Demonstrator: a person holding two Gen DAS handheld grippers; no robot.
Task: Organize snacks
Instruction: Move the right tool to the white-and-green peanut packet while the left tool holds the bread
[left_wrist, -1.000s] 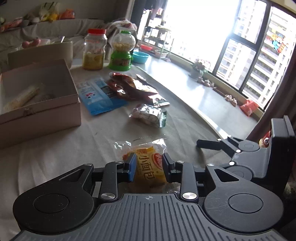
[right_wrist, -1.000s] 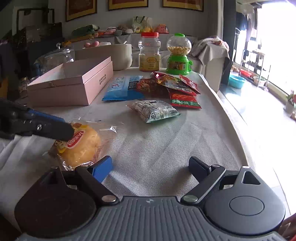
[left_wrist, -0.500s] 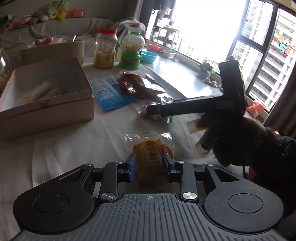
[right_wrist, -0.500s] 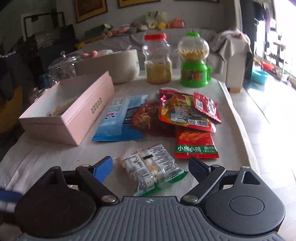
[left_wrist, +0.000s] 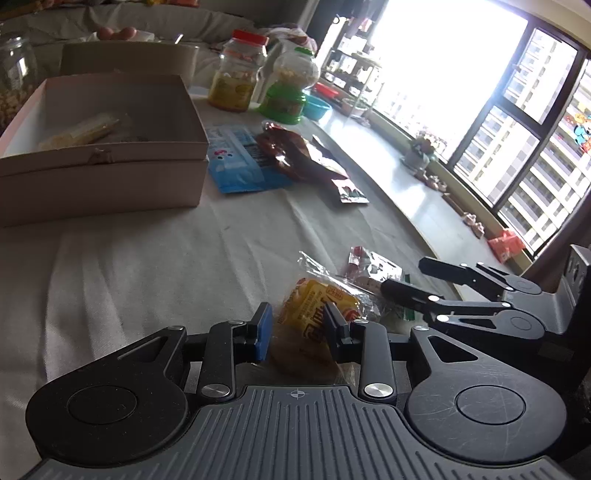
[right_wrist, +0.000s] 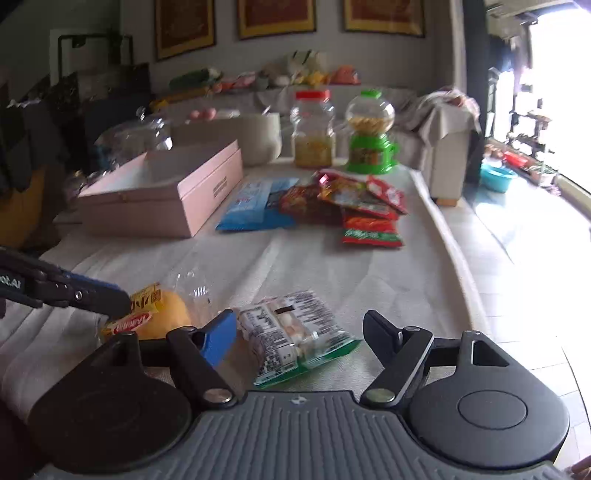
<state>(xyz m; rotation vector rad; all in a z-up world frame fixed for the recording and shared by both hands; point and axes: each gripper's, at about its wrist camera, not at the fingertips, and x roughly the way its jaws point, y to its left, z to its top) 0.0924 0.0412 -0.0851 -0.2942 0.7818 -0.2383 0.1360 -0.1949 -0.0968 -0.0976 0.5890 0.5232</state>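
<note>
My left gripper (left_wrist: 297, 328) is shut on a yellow bread packet (left_wrist: 317, 306) low over the cloth at the table's front. From the right wrist view the same left gripper (right_wrist: 92, 295) reaches in from the left onto the bread packet (right_wrist: 162, 317). Beside it, a white-and-green snack packet (right_wrist: 291, 336) sits between the jaws of my right gripper (right_wrist: 299, 332). Those jaws are still closing, and both pads touch the packet's edges. In the left wrist view the right gripper (left_wrist: 402, 275) straddles this snack packet (left_wrist: 373, 266). The open pink box (left_wrist: 103, 177) (right_wrist: 207, 195) holds a pale wrapped snack (left_wrist: 81, 129).
A blue packet (right_wrist: 258, 203) and several red packets (right_wrist: 354, 199) lie mid-table right of the box. Behind them stand a red-lidded jar (right_wrist: 314, 129), a green candy dispenser (right_wrist: 371, 136), a white bowl (right_wrist: 236, 136) and a glass jar (right_wrist: 136, 136). The table's curved edge (right_wrist: 461, 258) runs along the right.
My right gripper went out to the white-and-green packet, narrowed around it and came back to the front beside the bread, bringing the packet along. The left gripper rolled slightly, still holding the bread.
</note>
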